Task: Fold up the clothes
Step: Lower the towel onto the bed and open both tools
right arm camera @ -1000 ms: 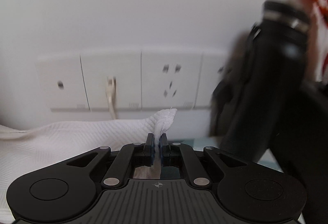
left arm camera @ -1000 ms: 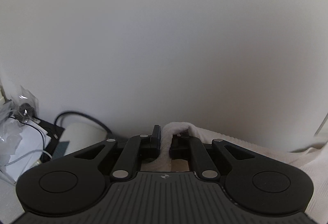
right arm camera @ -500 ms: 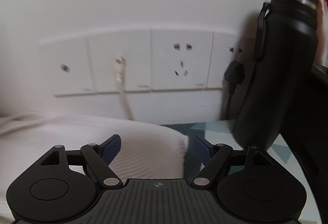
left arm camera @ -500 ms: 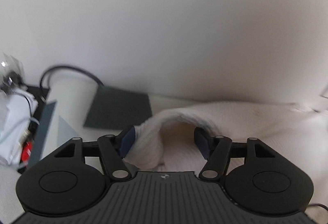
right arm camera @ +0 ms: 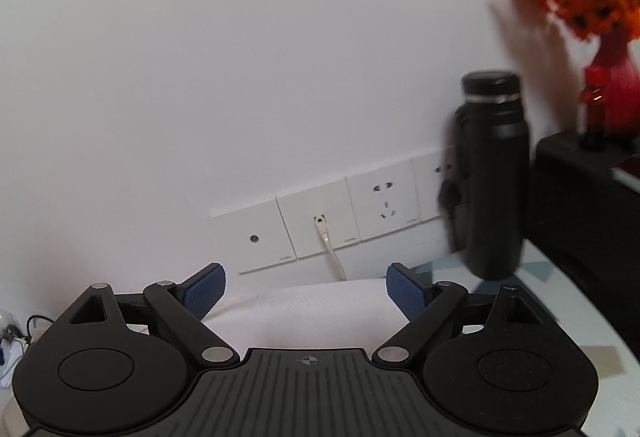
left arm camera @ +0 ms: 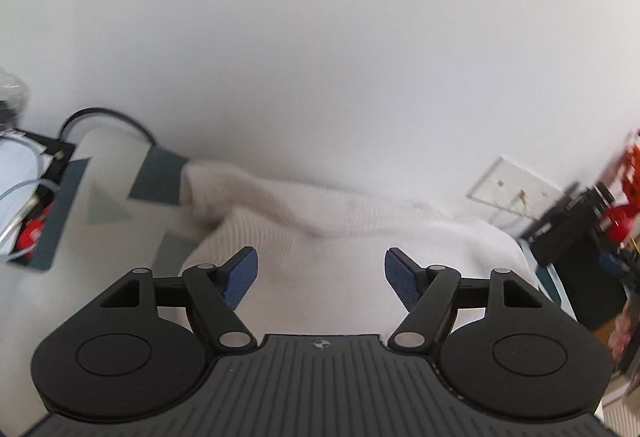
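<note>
The white knit garment [left arm camera: 360,237] lay bunched on the tabletop [left arm camera: 100,237] against the wall, below the wall sockets [right arm camera: 320,229]. The left hand-held gripper [left arm camera: 320,273] hung over the garment, jaws spread wide and empty. The right hand-held gripper [right arm camera: 306,289] was likewise wide, gripping nothing, above the garment's edge, left of a black bottle [right arm camera: 494,177].

One white knitted garment [left arm camera: 320,237] was seen lying on the tabletop [left arm camera: 100,237], against the wall. Fine ribbed texture was noted. It lay bunched rather than flat: a rumpled ridge ran along its far edge, with a thicker fold at the left end. From the right wrist view, a smooth rounded white fold [right arm camera: 312,309] was seen below the wall sockets.
</note>
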`<action>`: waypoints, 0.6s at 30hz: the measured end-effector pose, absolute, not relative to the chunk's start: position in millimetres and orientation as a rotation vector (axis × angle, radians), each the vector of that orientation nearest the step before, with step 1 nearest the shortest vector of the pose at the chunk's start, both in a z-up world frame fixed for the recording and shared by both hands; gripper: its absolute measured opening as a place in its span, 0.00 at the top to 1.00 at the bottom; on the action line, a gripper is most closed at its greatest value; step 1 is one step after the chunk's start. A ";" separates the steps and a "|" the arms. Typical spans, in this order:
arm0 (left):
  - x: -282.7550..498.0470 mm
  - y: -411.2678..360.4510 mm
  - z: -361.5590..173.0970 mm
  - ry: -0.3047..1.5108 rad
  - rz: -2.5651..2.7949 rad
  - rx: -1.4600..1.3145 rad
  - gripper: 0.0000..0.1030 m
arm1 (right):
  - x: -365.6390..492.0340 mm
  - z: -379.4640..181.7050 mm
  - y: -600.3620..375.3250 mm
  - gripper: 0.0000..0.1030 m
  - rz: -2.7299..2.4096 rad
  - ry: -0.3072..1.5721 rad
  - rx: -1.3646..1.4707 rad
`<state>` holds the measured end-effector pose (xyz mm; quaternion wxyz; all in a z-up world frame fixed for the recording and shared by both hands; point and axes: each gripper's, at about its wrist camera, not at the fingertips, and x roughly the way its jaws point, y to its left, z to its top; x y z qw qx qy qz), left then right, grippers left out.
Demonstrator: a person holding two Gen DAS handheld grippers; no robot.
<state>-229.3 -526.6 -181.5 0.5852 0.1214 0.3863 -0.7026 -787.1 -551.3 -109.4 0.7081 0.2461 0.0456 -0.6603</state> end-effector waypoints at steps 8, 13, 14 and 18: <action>-216.9 -422.4 -201.0 0.993 -1.649 0.317 0.29 | -785.3 -110.5 -454.7 0.15 -1.496 0.142 0.624; -229.7 -359.1 -222.3 1.022 -1.647 0.383 0.30 | -766.7 -155.8 -407.0 0.15 -1.495 0.298 0.729; -231.3 -347.2 -226.3 1.021 -1.642 0.388 0.30 | -760.4 -164.9 -400.0 0.15 -1.486 0.334 0.744; -236.3 -316.0 -239.8 1.078 -1.656 0.366 0.31 | -731.1 -199.1 -372.4 0.14 -1.469 0.511 0.758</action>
